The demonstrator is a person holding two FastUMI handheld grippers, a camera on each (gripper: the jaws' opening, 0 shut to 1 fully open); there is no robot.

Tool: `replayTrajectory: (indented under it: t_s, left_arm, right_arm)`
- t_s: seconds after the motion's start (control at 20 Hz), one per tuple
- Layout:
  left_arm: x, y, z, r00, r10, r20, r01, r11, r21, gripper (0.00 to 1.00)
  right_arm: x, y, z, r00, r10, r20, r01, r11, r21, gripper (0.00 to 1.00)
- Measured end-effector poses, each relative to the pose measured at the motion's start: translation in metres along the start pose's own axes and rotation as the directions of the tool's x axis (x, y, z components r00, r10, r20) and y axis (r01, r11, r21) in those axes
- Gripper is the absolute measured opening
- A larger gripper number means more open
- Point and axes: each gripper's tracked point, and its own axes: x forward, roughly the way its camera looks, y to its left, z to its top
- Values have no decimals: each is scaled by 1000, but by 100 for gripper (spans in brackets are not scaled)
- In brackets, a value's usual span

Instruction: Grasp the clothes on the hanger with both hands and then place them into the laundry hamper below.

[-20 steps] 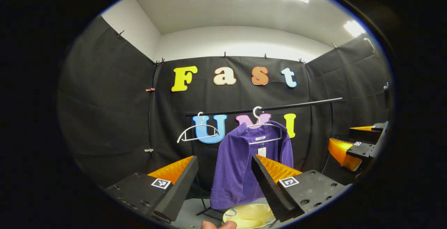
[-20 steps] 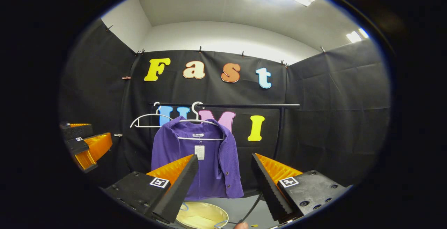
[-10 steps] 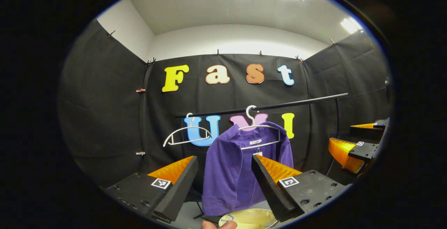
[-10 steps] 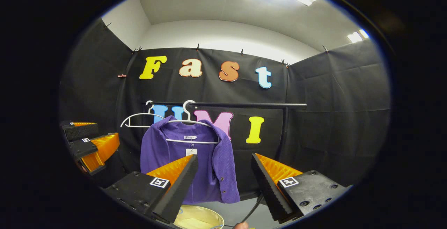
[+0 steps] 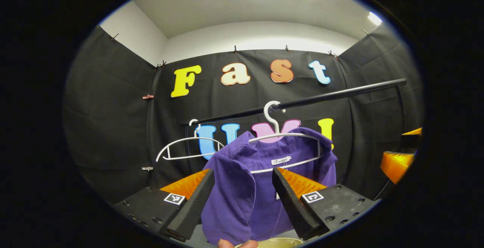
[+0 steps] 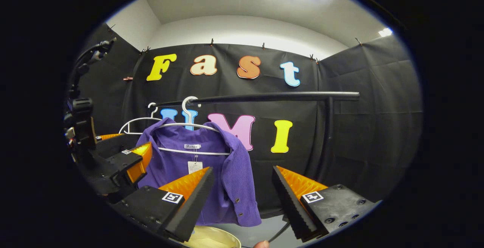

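Left gripper view: we look past the left gripper (image 5: 242, 199), its fingers spread wide with nothing between them, onto the near shoulder of the purple jacket (image 5: 242, 187).
Empty hanger: a bare white hanger (image 5: 189, 146) hangs on the black rail (image 5: 340, 93) just beside the jacket's own white hanger (image 5: 281, 136).
Jacket: on its hanger, off both grippers, hanging directly above the yellow hamper (image 5: 280, 242), whose rim peeks out at the bottom.
Thumb: a fingertip (image 5: 237, 243) of the hand holding the tool shows at the lower edge.
Right gripper view, far left: the left gripper (image 6: 128, 161) now sits just beside the jacket's shoulder.
Right gripper view, centre: jacket (image 6: 204, 172) open at the front, paper tag (image 6: 194, 166) dangling; hamper (image 6: 211, 238) below it.
Right gripper: the right gripper (image 6: 242, 199) is wide open and empty, aimed at the jacket's other front edge.
Change: over the last second the jacket has grown much larger in both views and the hamper has slid almost out of sight; we have closed in on both sides.
Meaning: we judge the approach nearly finished; closing on the cloth and lifting it off the hanger are yet to come.
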Motion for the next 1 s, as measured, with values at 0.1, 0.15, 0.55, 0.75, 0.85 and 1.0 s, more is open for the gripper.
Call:
replayTrajectory:
  t_s: [0.1, 0.15, 0.55, 0.75, 0.85, 1.0]
  left_arm:
    - [21, -3, -13, 999, 40, -10, -39, 999, 14, 96]
    - [32, -6, -20, 998, 57, -19, -57, 998, 16, 96]
    - [78, -2, -50, 992, 100, -73, -97, 994, 40, 59]
    - [74, 12, -48, 991, 115, -74, -113, 993, 40, 22]
    - [72, 15, -49, 991, 108, -78, -106, 994, 35, 9]
    - [67, 18, -55, 990, 101, -96, -99, 995, 30, 6]
  right_arm:
    - [17, 2, -8, 1000, 24, -1, -24, 1000, -2, 98]
    - [23, 2, -11, 999, 35, 2, -35, 999, -4, 98]
    - [72, 20, -35, 995, 99, 7, -99, 995, 31, 98]
    - [111, 44, -44, 990, 136, 35, -138, 989, 57, 98]
    - [133, 53, -50, 988, 144, 48, -148, 985, 84, 98]
    - [159, 50, -63, 994, 100, 35, -103, 988, 119, 99]
